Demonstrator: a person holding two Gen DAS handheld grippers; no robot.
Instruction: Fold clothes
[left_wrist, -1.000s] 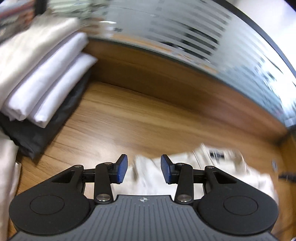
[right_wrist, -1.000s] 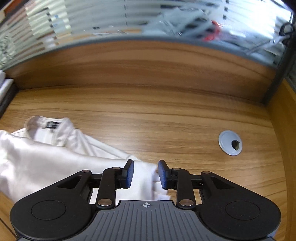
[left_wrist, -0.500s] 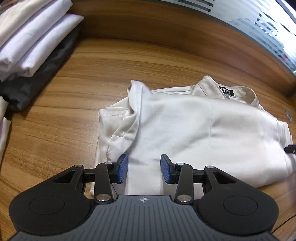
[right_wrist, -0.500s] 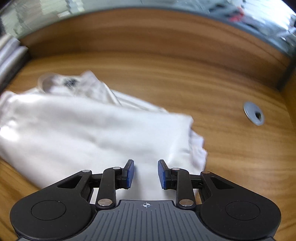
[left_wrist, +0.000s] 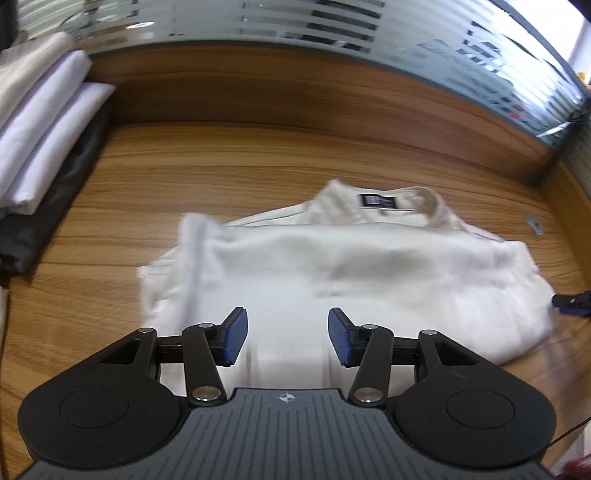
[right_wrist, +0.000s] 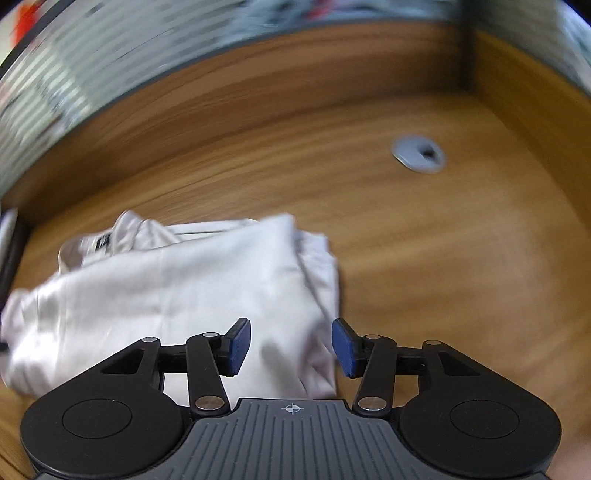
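Note:
A cream-white shirt (left_wrist: 351, 269) lies folded on the wooden desk (left_wrist: 221, 177), its collar and dark label at the far side. My left gripper (left_wrist: 286, 341) hovers over the shirt's near edge; its jaws are opening, blue pads apart and not pressing the cloth. In the right wrist view the same shirt (right_wrist: 177, 295) fills the lower left. My right gripper (right_wrist: 291, 345) sits over the shirt's right edge with its jaws opening too, the cloth below them and free of the pads. The right gripper's tip (left_wrist: 572, 302) shows at the right edge of the left wrist view.
A stack of folded white and dark clothes (left_wrist: 40, 155) stands at the left of the desk. A grey cable grommet (right_wrist: 419, 153) is set in the desk at the right. A wooden ledge under frosted glass (left_wrist: 332, 96) closes the far side.
Both grippers' pads have spread wider since the earlier frames. Both views have pulled back toward the near edge, and the shirt now lies flat, folded over.

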